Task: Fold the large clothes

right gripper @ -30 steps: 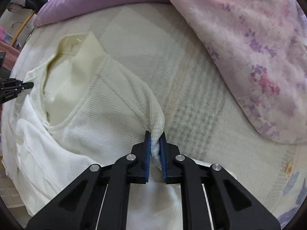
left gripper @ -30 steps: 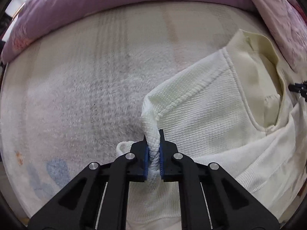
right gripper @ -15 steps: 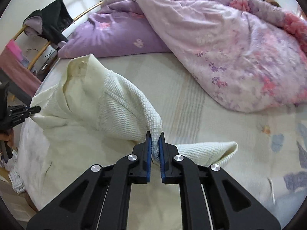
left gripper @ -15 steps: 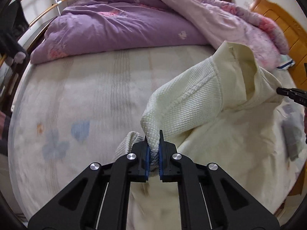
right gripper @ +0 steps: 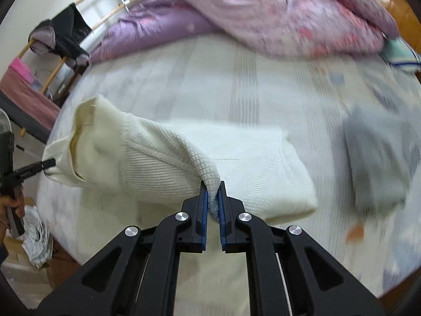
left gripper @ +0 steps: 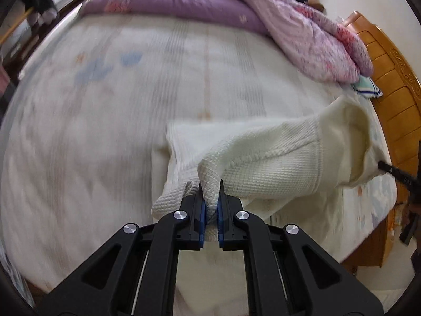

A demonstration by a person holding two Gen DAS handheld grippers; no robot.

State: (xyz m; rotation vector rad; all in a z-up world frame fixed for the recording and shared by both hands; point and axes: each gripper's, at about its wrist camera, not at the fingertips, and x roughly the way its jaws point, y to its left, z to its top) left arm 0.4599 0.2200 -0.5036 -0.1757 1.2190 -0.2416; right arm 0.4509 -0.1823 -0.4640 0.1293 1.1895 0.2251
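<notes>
We keep left gripper (left gripper: 209, 205) and right gripper (right gripper: 212, 202) pinching cream sweater (left gripper: 276, 158) shoulders, level, lowering forward onto bed (left gripper: 105, 131).

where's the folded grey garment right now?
Only the right wrist view shows it: the folded grey garment lies flat on the pale bedsheet, right of the cream waffle-knit sweater and nearer the camera than the pink floral quilt.

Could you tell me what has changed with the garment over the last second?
Both grippers lifted the cream sweater off the bed, raising its top edge while the lower part stayed draped on the mattress. The left gripper and right gripper stayed clamped on the same shoulder corners.
</notes>
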